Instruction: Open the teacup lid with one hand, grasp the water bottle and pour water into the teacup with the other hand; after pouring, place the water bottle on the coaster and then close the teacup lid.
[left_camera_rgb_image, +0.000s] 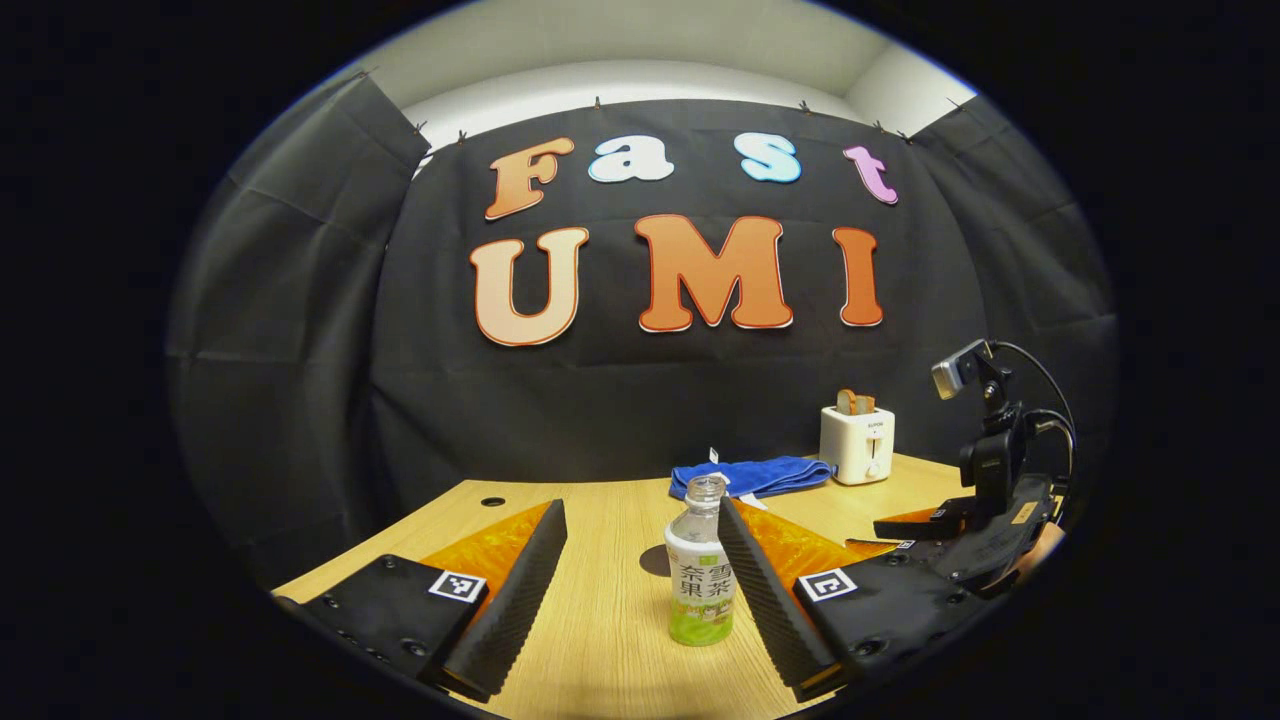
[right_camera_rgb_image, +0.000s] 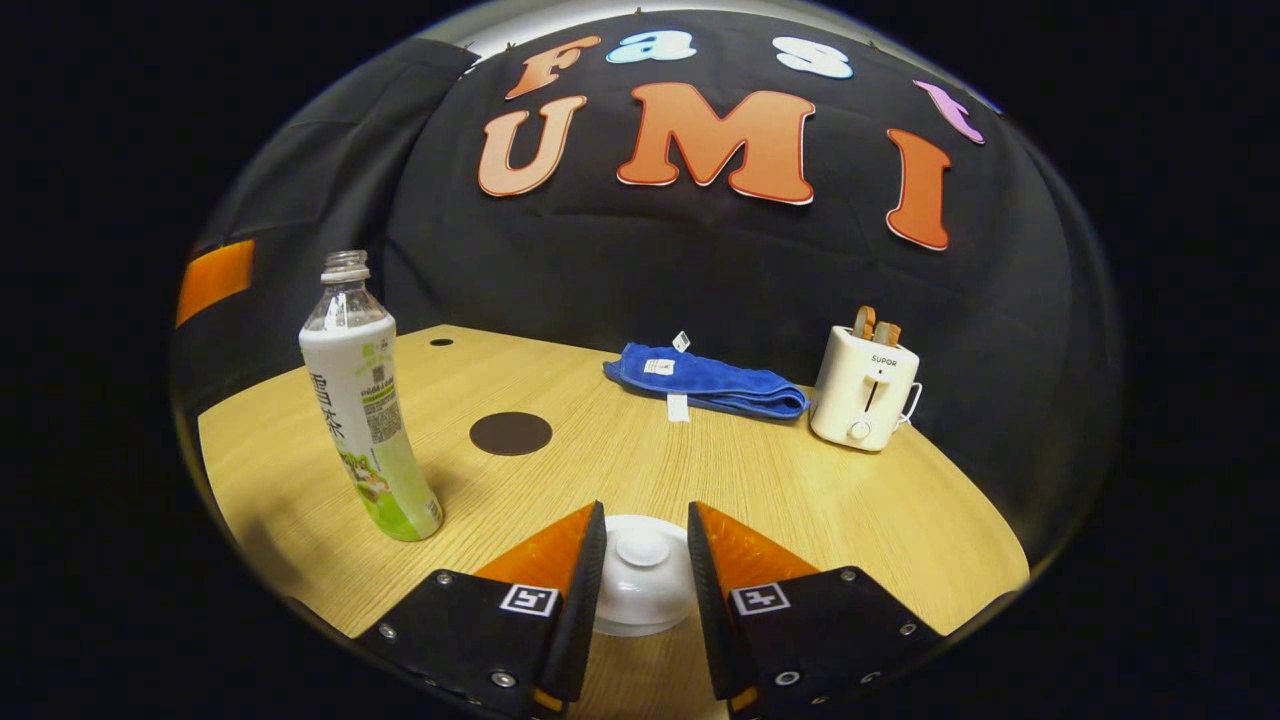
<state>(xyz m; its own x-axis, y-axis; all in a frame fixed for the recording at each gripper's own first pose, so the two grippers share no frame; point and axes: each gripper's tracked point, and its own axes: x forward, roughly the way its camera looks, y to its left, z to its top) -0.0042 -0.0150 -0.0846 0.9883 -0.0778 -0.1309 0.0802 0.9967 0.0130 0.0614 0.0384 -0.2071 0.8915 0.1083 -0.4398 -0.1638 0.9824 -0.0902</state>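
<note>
A clear water bottle (left_camera_rgb_image: 700, 575) with a white and green label stands uncapped on the wooden table (left_camera_rgb_image: 600, 640). It sits between the fingers of my open left gripper (left_camera_rgb_image: 640, 508), close to the right-hand finger and apart from the other. Behind it lies a dark round coaster (left_camera_rgb_image: 652, 560). In the right gripper view the bottle (right_camera_rgb_image: 370, 420) stands at the left and the coaster (right_camera_rgb_image: 510, 433) lies bare. A white teacup lid (right_camera_rgb_image: 643, 585) with a round knob lies low between the fingers of my right gripper (right_camera_rgb_image: 646, 512), which stand apart on either side of the knob. The right gripper (left_camera_rgb_image: 905, 530) reaches in from the right.
A folded blue towel (right_camera_rgb_image: 705, 382) and a white toaster (right_camera_rgb_image: 865, 390) sit at the back of the table near the black wall. A small hole (right_camera_rgb_image: 441, 342) marks the tabletop's far left. The table's curved edge runs close to the right of the toaster.
</note>
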